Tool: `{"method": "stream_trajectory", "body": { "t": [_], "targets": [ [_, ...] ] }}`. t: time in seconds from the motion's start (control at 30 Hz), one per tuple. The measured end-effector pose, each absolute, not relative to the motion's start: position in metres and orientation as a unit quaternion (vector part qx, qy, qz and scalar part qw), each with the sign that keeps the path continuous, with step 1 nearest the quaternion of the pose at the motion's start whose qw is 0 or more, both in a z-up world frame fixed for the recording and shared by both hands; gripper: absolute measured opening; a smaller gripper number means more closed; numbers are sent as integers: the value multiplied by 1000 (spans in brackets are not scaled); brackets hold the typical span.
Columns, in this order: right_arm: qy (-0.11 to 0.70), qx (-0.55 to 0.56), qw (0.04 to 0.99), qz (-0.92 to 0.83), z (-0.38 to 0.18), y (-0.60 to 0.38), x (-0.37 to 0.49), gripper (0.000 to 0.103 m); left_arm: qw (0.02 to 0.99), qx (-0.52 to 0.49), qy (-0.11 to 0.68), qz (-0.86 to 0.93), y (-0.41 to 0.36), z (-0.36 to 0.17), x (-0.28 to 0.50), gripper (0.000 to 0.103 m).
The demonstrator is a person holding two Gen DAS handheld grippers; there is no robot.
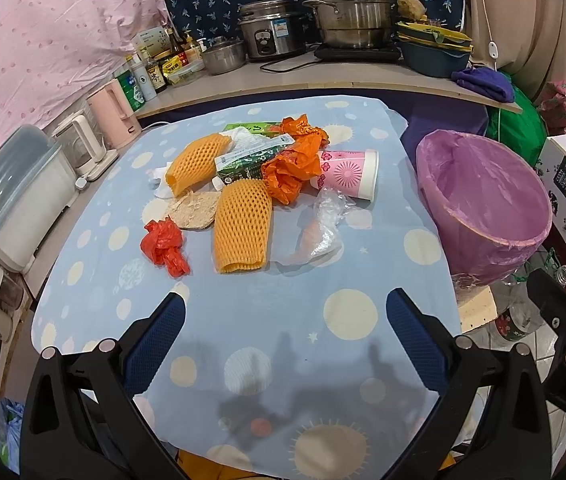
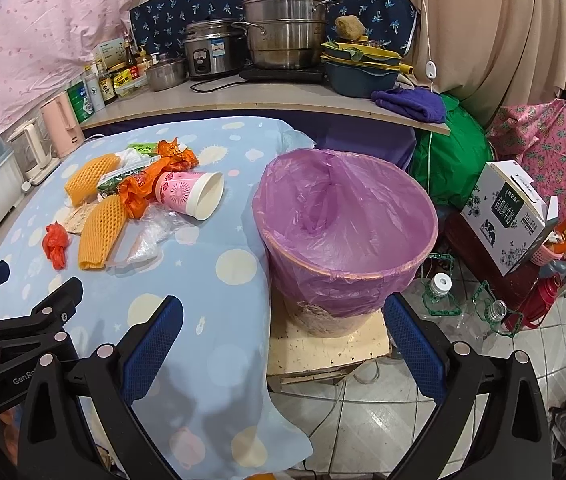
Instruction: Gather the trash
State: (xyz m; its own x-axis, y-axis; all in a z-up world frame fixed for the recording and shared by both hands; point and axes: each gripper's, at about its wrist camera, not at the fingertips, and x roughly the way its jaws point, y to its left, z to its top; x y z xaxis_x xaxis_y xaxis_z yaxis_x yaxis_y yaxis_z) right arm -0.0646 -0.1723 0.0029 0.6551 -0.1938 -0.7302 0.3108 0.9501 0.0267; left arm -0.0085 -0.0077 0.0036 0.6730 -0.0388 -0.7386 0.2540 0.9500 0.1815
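A pile of trash lies on the blue dotted tablecloth (image 1: pixel 275 312): two orange foam nets (image 1: pixel 243 226), a red plastic wad (image 1: pixel 165 246), an orange plastic bag (image 1: pixel 293 168), a green carton (image 1: pixel 243 162), a pink paper cup (image 1: pixel 349 174) on its side and a clear plastic bag (image 1: pixel 321 228). A bin with a purple liner (image 2: pixel 343 232) stands right of the table. My left gripper (image 1: pixel 285 318) is open and empty, short of the pile. My right gripper (image 2: pixel 283 320) is open and empty, near the bin's front.
A counter behind holds steel pots (image 2: pixel 283 28), a rice cooker (image 2: pixel 209 50), bottles and stacked bowls (image 2: pixel 363 66). Kettles (image 1: pixel 113 114) and a white appliance (image 1: pixel 15 200) stand left of the table. A milk box (image 2: pixel 509 216) and plastic bottles (image 2: pixel 439 288) are on the tiled floor at right.
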Motion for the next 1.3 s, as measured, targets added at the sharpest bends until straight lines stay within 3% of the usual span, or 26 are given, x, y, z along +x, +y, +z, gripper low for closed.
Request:
{"method": "stream_trajectory", "body": {
  "t": [1.3],
  "targets": [
    [392,75,906,-141,3,-172,-66,96,905,134,396,-84,-10,5,-10,96]
  ]
}}
